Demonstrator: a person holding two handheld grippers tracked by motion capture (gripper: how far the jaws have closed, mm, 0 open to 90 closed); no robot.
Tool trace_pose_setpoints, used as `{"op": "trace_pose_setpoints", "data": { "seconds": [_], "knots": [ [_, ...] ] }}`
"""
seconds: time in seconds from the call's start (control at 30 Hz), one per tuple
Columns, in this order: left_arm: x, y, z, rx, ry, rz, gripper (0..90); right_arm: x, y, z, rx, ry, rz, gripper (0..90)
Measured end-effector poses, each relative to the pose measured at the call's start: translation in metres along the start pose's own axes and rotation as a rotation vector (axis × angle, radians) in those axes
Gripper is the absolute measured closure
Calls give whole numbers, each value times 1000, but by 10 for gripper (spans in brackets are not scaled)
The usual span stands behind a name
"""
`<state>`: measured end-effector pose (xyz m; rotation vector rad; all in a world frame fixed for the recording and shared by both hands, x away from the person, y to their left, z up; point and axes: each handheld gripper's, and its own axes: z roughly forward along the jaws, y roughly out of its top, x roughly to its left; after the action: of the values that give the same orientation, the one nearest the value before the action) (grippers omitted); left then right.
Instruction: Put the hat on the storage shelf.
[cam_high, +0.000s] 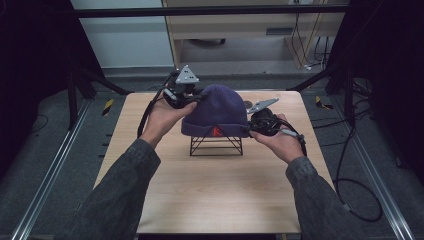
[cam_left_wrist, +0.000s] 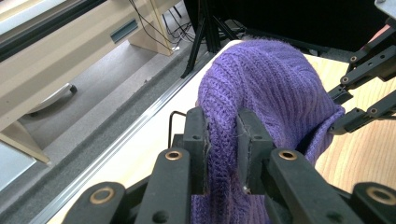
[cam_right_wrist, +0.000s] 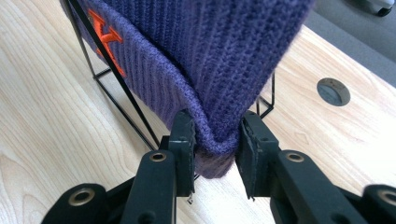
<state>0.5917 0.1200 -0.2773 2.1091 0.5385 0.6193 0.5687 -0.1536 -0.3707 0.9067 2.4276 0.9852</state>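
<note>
Your purple knit beanie (cam_high: 218, 111) sits over the black wire stand (cam_high: 216, 145) at the middle of the tabletop (cam_high: 215, 200). Your left gripper (cam_left_wrist: 222, 135) is at the beanie's left side, its fingers (cam_left_wrist: 194, 135) pinching a fold of knit. Your right gripper (cam_right_wrist: 215, 140) is at the beanie's right lower edge, its fingers (cam_right_wrist: 183, 140) clamped on the folded cuff beside the orange letter (cam_right_wrist: 105, 35).

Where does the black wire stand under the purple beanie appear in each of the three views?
High view: wire stand at table centre, below the beanie.
Left gripper view: a thin wire loop left of the beanie, above the tongs.
Right gripper view: wires run diagonally under the cuff.
Shared landmark: the beanie's orange letter.
</note>
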Motion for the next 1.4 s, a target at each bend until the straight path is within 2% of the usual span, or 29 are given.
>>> {"op": "trace_pose_setpoints", "data": {
  "seconds": [0.27,0.47,0.63,0.8,1.0,1.3,1.4],
  "knots": [
    [-2,-9,1,2,-11,-14,755,2,-6,5,2,4,11,689],
    [-5,-13,-1,5,-12,0,752,3,-8,10,19,12,14,681],
    [-3,-21,1,-3,-28,-37,753,3,-9,15,24,13,26,679],
    [-4,-25,2,3,-30,-31,754,5,-13,19,31,12,29,678],
    [-6,-33,7,8,-36,-51,753,7,-15,24,52,7,31,676],
    [-8,-40,11,22,-43,-51,753,8,-24,31,60,18,52,672],
    [-9,-45,13,20,-46,-65,751,8,-25,34,69,21,51,671]
  ]
}}
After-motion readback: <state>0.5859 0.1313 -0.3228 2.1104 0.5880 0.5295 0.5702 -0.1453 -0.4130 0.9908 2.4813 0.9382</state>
